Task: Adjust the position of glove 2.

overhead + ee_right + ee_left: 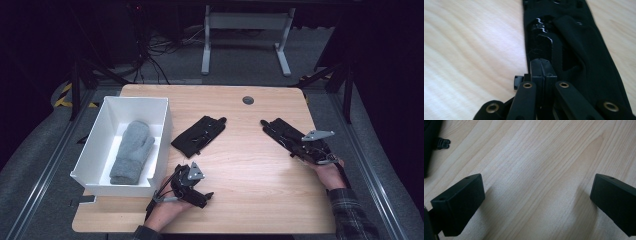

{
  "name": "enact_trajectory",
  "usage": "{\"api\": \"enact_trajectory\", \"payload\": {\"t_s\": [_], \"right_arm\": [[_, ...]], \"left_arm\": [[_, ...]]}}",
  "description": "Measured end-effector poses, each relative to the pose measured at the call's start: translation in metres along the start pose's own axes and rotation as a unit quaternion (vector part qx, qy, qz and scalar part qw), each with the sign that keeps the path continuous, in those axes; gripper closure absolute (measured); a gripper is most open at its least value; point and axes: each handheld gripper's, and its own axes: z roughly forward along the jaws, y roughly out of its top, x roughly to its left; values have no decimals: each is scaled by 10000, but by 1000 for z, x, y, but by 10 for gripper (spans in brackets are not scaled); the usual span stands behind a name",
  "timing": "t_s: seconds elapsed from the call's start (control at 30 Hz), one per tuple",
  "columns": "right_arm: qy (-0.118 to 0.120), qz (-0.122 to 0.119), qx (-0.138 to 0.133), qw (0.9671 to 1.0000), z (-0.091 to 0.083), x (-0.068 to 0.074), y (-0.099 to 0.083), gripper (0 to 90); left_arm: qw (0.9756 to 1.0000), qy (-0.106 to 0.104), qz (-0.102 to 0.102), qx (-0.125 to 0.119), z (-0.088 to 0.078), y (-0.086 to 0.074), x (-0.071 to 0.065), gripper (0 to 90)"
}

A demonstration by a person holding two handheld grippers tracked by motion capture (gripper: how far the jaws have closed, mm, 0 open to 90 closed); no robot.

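Two black gloves (pixel 199 135) (pixel 283 131), one grey mitten (pixel 132 151), one white box (pixel 93 145), two tools (pixel 206 197) (pixel 265 123)

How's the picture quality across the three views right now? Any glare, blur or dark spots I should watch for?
High view: table evenly lit, surroundings nearly black, slightly soft overall. Left gripper view: left tongs sharp enough, casting soft shadows on the wood. Right gripper view: right tongs blurred up close, white glare streaks on the shiny part of the black glove, wood washed out at left.
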Motion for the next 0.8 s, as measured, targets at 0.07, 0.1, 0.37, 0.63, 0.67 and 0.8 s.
{"api": "enact_trajectory", "payload": {"t_s": [0.07, 0.1, 0.37, 0.63, 0.67, 0.8], "right_arm": [[170, -37, 23, 9998, -2, 5, 0, 900], [231, -66, 20, 9997, -3, 9, 0, 900], [638, -381, 6, 9972, -11, 41, -3, 900], [1116, -611, -29, 9919, -18, 75, -6, 900], [1116, -611, -29, 9919, -18, 75, -6, 900], [1340, -725, -47, 9883, -20, 91, -6, 900]], "left_arm": [[10000, 1, -1, 1, 0, 0, 0, 1], [10000, 2, -3, 0, 0, 0, 0, 1], [10000, 5, -15, -2, 0, 0, 0, 1], [10000, 7, -8, -13, 0, 0, 0, 1], [10000, 6, -6, -12, 0, 0, 0, 1], [10000, -4, 1, -10, 0, -1, 0, 1]]}}
